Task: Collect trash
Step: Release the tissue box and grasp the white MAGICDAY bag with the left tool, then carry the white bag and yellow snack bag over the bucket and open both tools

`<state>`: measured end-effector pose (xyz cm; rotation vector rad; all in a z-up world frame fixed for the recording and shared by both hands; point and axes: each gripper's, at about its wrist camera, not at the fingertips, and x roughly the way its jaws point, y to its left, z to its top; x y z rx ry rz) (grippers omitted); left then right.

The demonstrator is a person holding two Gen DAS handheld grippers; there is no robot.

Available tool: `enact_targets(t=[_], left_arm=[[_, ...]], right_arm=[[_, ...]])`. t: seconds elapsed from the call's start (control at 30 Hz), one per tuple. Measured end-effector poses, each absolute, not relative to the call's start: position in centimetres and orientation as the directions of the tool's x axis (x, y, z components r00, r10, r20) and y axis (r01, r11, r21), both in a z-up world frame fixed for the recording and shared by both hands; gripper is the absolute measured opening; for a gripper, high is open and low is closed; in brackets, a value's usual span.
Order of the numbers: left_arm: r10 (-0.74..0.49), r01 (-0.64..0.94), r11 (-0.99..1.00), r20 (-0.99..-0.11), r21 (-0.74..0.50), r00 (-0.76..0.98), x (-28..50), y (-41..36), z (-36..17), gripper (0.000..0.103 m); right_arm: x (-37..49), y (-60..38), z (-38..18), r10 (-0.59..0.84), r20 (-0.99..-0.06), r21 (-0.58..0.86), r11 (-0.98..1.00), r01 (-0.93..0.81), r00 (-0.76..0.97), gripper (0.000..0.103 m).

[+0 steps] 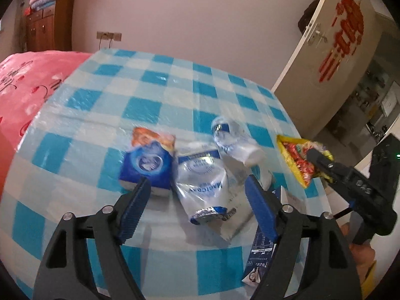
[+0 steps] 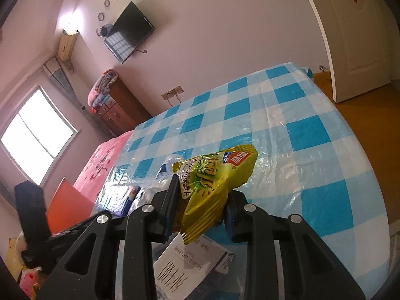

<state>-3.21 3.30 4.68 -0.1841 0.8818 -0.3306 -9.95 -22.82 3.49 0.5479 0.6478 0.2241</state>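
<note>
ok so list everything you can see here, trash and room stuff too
table: 1, blue and white check cover, centre
blue packet: 1, blue with orange top, on the table left of the clear wrapper
clear wrapper: 1, clear with blue print, between the left jaws, not touched
plastic bottle: 1, clear with blue label, lying behind the wrapper
yellow snack bag: 1, yellow-green, lifted off the table
carton: 1, dark blue and white, near table edge
bed cover: 1, pink, left of the table
cabinet: 1, brown wood, by the far wall
television: 1, black, on the wall
door: 1, white with red decoration, right
left gripper: 1, black with blue pads, open
right gripper: 1, black, shut on the snack bag
</note>
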Motion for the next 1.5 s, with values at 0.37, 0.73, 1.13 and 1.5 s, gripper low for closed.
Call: enact_targets(t=[0.37, 0.73, 1.13, 1.5], left_arm=[[-0.373, 0.168, 0.927, -0.772, -0.336, 0.514, -1.0, 1.4, 1.9, 0.070], [-0.324, 0.137, 0.945, -0.785, -0.297, 0.528, -0.6, 1.3, 1.4, 0.059], [-0.343, 0.145, 0.937, -0.750, -0.318, 0.566, -2.6, 3.3, 3.0, 0.059], [-0.313, 0.166, 0.948, -0.699, -0.272, 0.643, -5.8, 6.4, 6.4, 0.059]], right_arm=[[-11.2, -22.3, 3.5, 0.392, -0.502, 0.545, 0.835, -0.070, 0.771, 0.033], [-11.5, -21.8, 3.3, 0.398, -0.509, 0.536, 0.840, -0.081, 0.763, 0.033], [-11.4, -20.0, 3.5, 0.396, -0.533, 0.510, 0.856, -0.091, 0.748, 0.033], [-11.1, -17.4, 4.9, 0.428, -0.534, 0.501, 0.855, -0.134, 0.729, 0.033]])
